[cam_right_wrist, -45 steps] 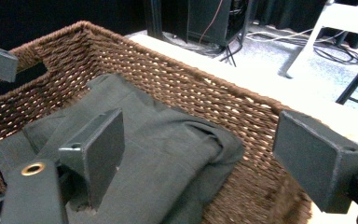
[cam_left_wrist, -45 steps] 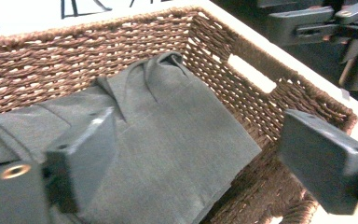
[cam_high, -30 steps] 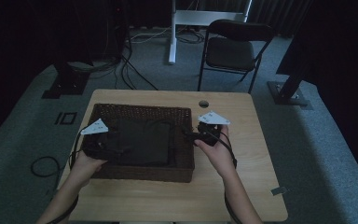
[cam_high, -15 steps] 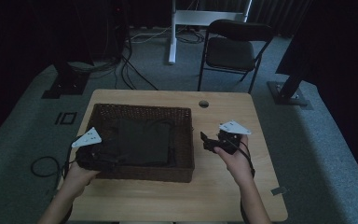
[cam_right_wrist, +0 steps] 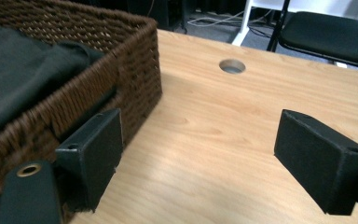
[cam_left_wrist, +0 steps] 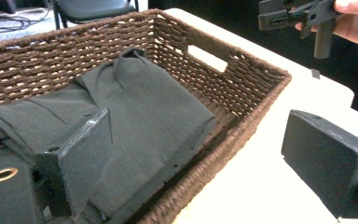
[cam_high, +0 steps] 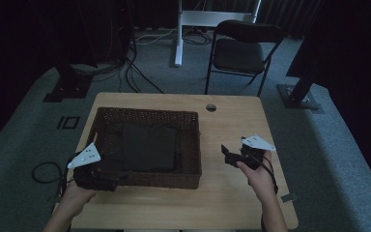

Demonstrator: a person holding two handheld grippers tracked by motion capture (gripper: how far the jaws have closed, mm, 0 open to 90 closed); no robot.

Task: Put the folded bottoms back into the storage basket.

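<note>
The left gripper (cam_high: 107, 175) hung at the wicker basket's (cam_high: 193, 145) near left corner, jaws spread wide astride its front wall, gripping nothing. Inside the basket lay a folded dark cloth (cam_high: 149, 146), flat on the bottom. To the basket's right, over bare tabletop (cam_high: 232, 116), the right gripper (cam_high: 227, 153) was held with jaws released wide, empty.
</note>
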